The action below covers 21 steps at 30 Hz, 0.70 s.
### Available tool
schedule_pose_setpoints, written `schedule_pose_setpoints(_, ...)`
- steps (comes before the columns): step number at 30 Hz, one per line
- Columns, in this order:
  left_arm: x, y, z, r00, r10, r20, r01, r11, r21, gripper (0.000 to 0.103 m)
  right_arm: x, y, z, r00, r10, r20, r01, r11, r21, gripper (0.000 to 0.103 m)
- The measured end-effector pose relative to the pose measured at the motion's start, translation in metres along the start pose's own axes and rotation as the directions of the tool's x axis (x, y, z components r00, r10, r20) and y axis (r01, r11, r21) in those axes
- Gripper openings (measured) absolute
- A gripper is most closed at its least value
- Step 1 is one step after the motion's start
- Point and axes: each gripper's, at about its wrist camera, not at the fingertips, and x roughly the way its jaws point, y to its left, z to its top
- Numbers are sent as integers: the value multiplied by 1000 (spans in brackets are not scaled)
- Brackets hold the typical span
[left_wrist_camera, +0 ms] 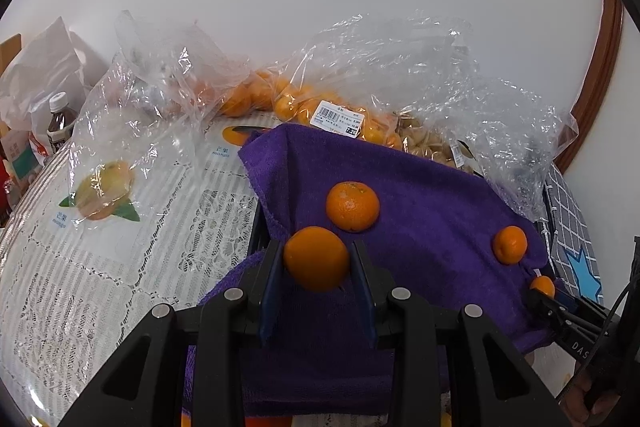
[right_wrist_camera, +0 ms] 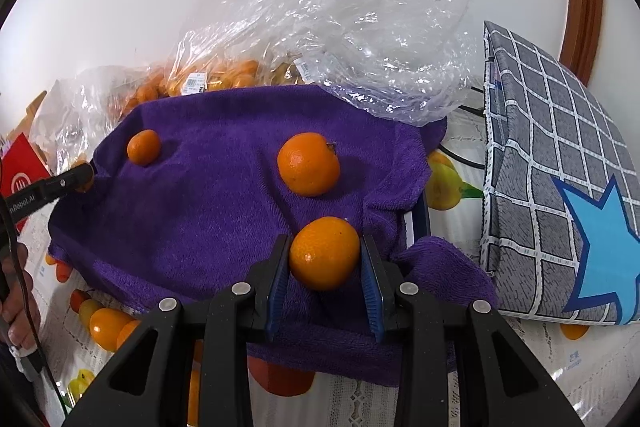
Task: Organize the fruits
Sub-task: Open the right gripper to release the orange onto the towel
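Observation:
A purple towel (left_wrist_camera: 432,211) lies on the table, also in the right wrist view (right_wrist_camera: 208,195). My left gripper (left_wrist_camera: 318,259) is shut on a tangerine (left_wrist_camera: 316,259) just over the towel's near edge. My right gripper (right_wrist_camera: 325,254) is shut on another tangerine (right_wrist_camera: 324,254); it shows at the far right of the left wrist view (left_wrist_camera: 543,287). Two loose tangerines rest on the towel (left_wrist_camera: 353,206) (left_wrist_camera: 509,245), seen in the right wrist view as a small one (right_wrist_camera: 144,147) and a bigger one (right_wrist_camera: 309,163). A clear bag of tangerines (left_wrist_camera: 288,99) lies behind the towel.
Crumpled clear plastic bags (right_wrist_camera: 360,27) lie behind the towel. A grey checked bag with a blue star (right_wrist_camera: 560,179) stands to the right. A bottle (left_wrist_camera: 60,121) and boxes stand at the far left. The lace tablecloth (left_wrist_camera: 120,267) has printed fruit pictures.

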Motion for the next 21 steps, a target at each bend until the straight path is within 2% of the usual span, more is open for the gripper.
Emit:
schedule_pose_setpoints(10,5,0,-1,1000,6,-24,-6,1000,12,32,-3,2,0,1000,-6,6,6,1000,-21,45)
schedule_pose_setpoints(13,4,0,-1,1000,-1,-21,1,1000,13,32,-13,5,0,999,-10,35,12,999,-31,52)
schedule_pose_setpoints(15,4,0,-1,1000,-2,-23,2,1000,13,32,-18,6,1,998,-3,59,5,999,-36,65)
schedule_pose_setpoints(21,9,3,-2,999,-15,-48,14,1000,-6,32,-28,0,3,995,-5,101,4,1000,2,66)
